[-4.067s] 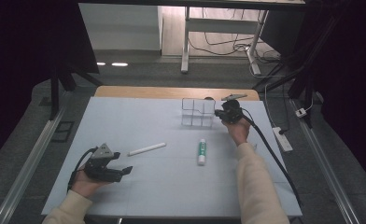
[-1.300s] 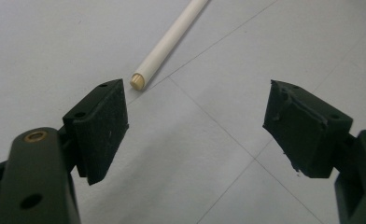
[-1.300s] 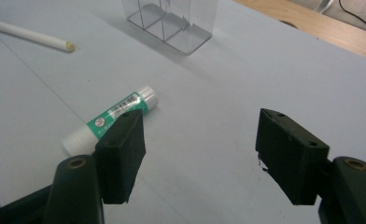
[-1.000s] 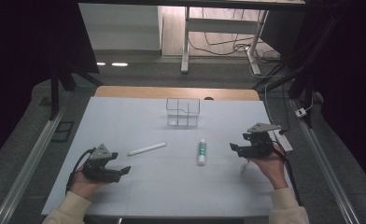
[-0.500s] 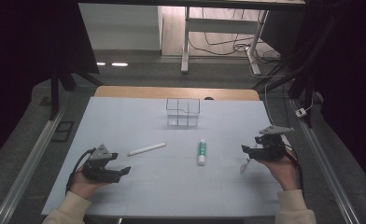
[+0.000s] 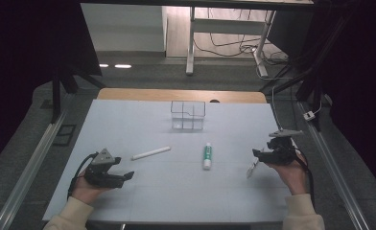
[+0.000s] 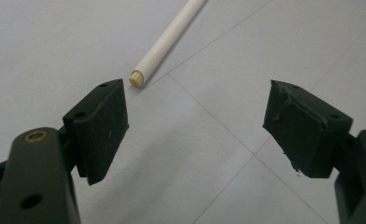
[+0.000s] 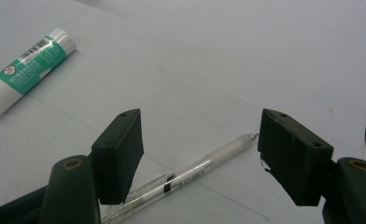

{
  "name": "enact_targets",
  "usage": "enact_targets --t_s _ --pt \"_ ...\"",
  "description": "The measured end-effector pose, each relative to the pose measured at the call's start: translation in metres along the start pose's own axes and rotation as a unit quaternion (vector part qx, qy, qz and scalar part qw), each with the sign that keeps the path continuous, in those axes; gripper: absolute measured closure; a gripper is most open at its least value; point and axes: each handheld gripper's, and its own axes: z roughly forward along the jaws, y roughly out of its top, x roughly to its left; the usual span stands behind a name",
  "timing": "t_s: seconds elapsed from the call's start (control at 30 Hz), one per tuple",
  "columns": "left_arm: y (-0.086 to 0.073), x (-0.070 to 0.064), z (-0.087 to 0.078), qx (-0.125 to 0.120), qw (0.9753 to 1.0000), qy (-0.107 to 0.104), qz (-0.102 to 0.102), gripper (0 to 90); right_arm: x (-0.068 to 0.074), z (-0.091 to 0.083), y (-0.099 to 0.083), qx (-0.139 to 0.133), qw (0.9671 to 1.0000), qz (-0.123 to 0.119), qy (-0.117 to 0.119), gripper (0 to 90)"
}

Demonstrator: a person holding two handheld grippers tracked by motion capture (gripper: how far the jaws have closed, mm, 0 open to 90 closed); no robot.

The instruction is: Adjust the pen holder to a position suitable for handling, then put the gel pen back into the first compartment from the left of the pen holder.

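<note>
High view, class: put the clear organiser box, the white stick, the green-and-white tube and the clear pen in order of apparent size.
1. clear organiser box
2. white stick
3. green-and-white tube
4. clear pen, partly hidden by the right gripper, so unsure.

On the desk, a divided box stands near the middle of the far edge. Nearer the front, a stick lies left of centre and a tube just right of centre (well apart from each other). A pen lies by the right edge, below the right hand-held gripper; the left hand-held gripper sits toward the front-left corner.
</note>
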Motion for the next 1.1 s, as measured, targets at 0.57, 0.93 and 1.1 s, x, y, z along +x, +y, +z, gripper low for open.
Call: enact_targets --t_s 0.57,0.93,1.1 --pt "0.000 0.000 0.000 -0.001 1.0000 -0.002 0.000 21.9 -0.001 0.006 0.000 0.002 0.9995 0.024 -0.021 29.1" --pt "-0.001 0.000 0.000 -0.001 1.0000 -0.002 0.000 21.9 0.000 0.014 0.006 0.021 0.9975 0.057 -0.036 30.7" --pt "0.000 0.000 -0.001 -0.003 1.0000 -0.001 -0.002 21.9 -0.003 0.019 0.006 0.031 0.9963 0.071 -0.038 31.9"
